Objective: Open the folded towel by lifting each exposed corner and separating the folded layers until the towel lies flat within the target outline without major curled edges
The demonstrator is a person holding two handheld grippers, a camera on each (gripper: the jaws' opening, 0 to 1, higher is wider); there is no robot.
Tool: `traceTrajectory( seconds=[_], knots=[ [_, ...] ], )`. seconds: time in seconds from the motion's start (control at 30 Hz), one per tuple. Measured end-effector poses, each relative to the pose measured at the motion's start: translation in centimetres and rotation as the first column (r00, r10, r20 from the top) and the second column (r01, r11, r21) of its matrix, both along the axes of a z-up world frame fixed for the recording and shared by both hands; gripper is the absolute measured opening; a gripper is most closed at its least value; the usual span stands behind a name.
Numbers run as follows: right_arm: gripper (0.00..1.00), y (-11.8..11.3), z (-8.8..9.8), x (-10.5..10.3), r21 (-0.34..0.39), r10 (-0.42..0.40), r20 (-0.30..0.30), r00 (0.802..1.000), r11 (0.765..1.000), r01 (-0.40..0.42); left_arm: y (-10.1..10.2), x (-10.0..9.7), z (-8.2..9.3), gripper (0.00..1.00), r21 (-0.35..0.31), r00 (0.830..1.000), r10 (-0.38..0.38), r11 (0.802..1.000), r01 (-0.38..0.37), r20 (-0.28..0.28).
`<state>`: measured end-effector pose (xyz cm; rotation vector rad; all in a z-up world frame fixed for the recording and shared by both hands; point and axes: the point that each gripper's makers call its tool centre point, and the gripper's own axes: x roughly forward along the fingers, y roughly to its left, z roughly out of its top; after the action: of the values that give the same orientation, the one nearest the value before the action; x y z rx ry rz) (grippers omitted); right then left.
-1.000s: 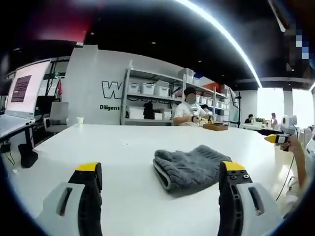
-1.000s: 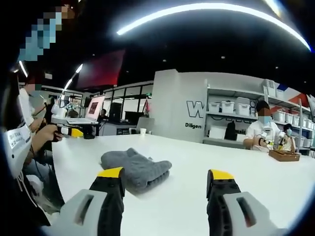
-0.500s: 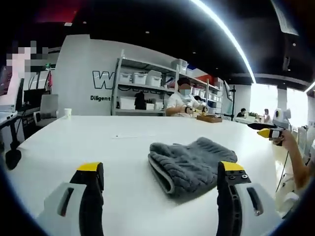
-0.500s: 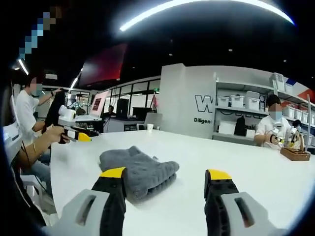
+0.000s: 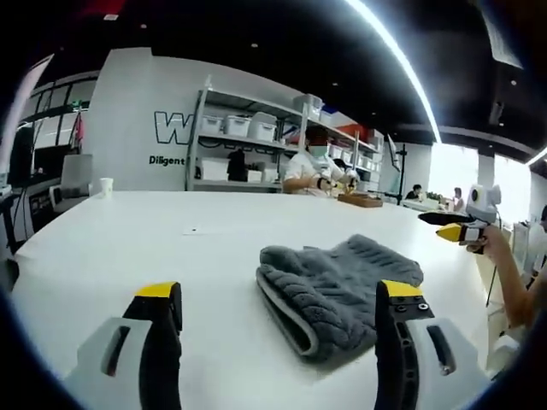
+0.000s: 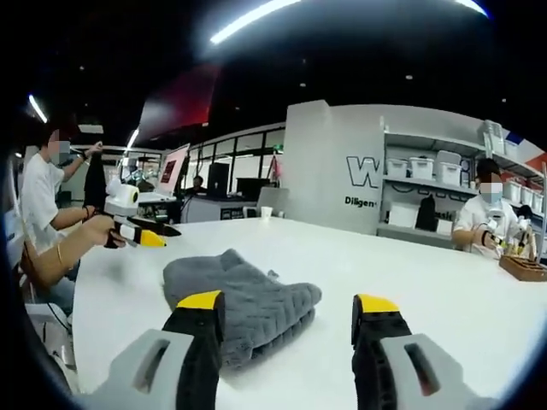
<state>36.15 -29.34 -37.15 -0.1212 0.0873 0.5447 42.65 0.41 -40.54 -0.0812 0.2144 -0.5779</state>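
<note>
Jaws stand wide on our left tool (image 5: 278, 299) and our right tool (image 6: 289, 309), both empty, above the white bench (image 5: 128, 239). Just beyond them we see the grey towel (image 5: 338, 286), folded in a thick bundle on the bench. Far across it, a seated person (image 5: 314, 169) works before the shelves (image 5: 248, 149) of bins.

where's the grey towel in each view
Left gripper view: the folded grey towel lies right of centre on the white table, running behind the right-hand jaw.
Right gripper view: the towel lies left of centre, behind the left-hand jaw.
Shared landmark: the grey wall with large lettering beside the shelves.
</note>
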Motion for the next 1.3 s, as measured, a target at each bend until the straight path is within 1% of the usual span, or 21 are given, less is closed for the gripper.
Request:
traceTrajectory(
  seconds=[0.13, 0.23, 0.33, 0.47, 0.7, 0.97, 1.13, 1.2, 1.3],
  knots=[
    [0.58, 0.5, 0.0, 0.2, -0.021, 0.009, 0.003, 1.000, 1.000, -0.009, -0.3, -0.1, 0.2, 0.91, 0.005, 1.000, -0.004, 1.000, 0.004, 0.005],
    [0.57, 0.6, 0.1, 0.1, -0.020, 0.019, 0.009, 1.000, 1.000, -0.019, -0.4, -0.2, 0.3, 0.91, 0.006, 1.000, -0.001, 1.000, 0.001, 0.010],
    [0.57, 0.6, 0.1, 0.4, -0.017, 0.022, 0.013, 1.000, 1.000, -0.022, -0.3, 0.2, 0.3, 0.91, 0.009, 1.000, 0.006, 1.000, -0.006, 0.005],
    [0.56, 0.7, -0.2, 1.0, -0.003, 0.023, -0.004, 1.000, 1.000, -0.023, -0.4, 0.7, 0.2, 0.91, 0.010, 1.000, 0.002, 1.000, -0.002, -0.001],
    [0.53, 1.4, -0.3, 2.2, 0.006, 0.033, -0.002, 0.999, 0.999, -0.033, -0.6, 1.9, -0.4, 0.90, 0.014, 1.000, -0.001, 1.000, 0.001, -0.025],
    [0.51, 2.4, -1.6, 3.9, 0.006, 0.040, -0.032, 0.999, 0.999, -0.040, -0.6, 3.4, -1.8, 0.88, 0.029, 0.998, -0.001, 1.000, 0.003, -0.059],
    [0.50, 2.9, -2.0, 4.8, 0.004, 0.039, -0.040, 0.998, 0.999, -0.039, -0.9, 3.9, -2.2, 0.85, 0.011, 0.997, -0.014, 1.000, 0.015, -0.071],
    [0.49, 3.3, -2.1, 5.3, -0.003, 0.040, -0.042, 0.998, 0.999, -0.040, -1.3, 4.1, -2.3, 0.83, -0.007, 0.997, -0.024, 1.000, 0.023, -0.073],
    [0.48, 3.7, -2.4, 6.0, -0.005, 0.042, -0.047, 0.998, 0.999, -0.042, -1.8, 4.6, -2.6, 0.81, -0.015, 0.997, -0.034, 0.999, 0.033, -0.076]
  ],
)
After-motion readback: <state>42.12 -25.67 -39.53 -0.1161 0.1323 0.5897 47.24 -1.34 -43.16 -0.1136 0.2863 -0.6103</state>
